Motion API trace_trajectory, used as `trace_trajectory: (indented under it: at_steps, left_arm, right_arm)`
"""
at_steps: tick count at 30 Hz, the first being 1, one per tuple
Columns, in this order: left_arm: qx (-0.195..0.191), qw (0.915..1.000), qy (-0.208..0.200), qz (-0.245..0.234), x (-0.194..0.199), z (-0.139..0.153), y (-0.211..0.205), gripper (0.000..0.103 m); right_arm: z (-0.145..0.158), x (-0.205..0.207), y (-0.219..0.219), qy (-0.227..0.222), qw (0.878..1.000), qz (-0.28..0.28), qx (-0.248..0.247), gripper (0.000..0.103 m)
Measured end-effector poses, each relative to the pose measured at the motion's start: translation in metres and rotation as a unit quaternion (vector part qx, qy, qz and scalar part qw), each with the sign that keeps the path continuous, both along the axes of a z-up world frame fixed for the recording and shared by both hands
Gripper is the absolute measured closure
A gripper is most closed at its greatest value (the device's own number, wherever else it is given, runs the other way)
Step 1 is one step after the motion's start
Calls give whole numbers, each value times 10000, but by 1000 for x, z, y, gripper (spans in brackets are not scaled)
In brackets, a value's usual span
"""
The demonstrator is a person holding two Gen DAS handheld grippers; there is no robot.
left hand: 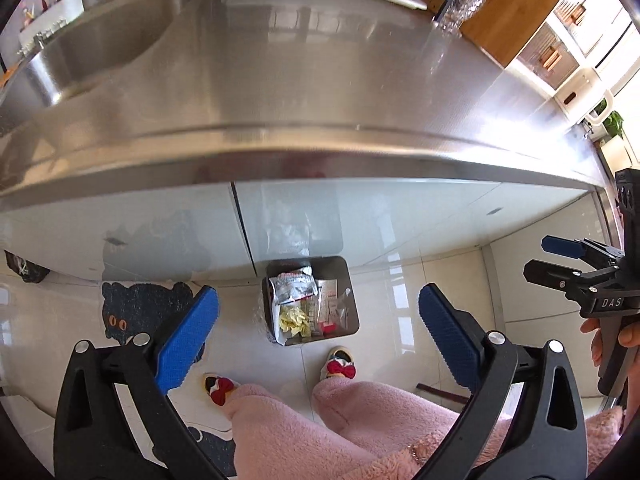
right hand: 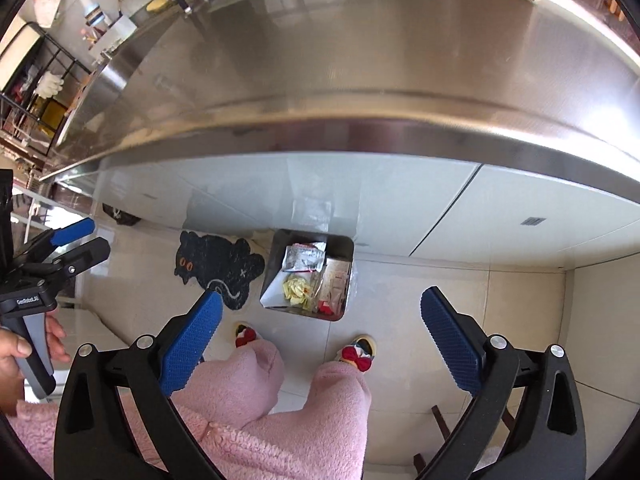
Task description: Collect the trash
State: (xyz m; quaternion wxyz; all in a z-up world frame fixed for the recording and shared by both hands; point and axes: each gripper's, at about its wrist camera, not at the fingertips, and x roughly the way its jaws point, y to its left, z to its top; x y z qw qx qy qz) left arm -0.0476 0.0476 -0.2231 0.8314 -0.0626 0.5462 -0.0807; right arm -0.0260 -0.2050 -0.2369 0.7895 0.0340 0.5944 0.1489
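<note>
Left gripper (left hand: 319,320) and right gripper (right hand: 321,322): jaws wide, nothing between. Trash bin (left hand: 349,280) on floor at frame centre, below steel table (left hand: 320,80); wrappers (left hand: 294,290), yellow paper (left hand: 294,320) inside.

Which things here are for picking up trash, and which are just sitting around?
For the job:
- trash bin
- yellow crumpled paper
- silver wrapper
- left claw, open
- right claw, open

Just there:
- cat mat
- sink
- steel counter
</note>
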Motion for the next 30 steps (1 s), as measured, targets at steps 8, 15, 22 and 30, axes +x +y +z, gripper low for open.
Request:
trace_trajectory:
  at_steps: [8, 15, 22, 30]
  left_arm:
    - [141, 9955, -888, 308, -3, 89, -4, 8]
    - [149, 9880, -1484, 396, -1, 144, -4, 8]
    - [314, 9790, -1959, 480, 1, 182, -7, 8]
    - [414, 9738, -2161, 565, 0, 195, -9, 8]
  right_arm:
    - [91, -5, -28, -896, 9940, -624, -27, 3]
    - [152, -8, -34, -1514, 9852, -799, 87, 3]
    - [187, -10, -27, -1995, 9759, -875, -158, 3]
    - [198, -11, -25, -2146, 9723, -914, -118, 3]
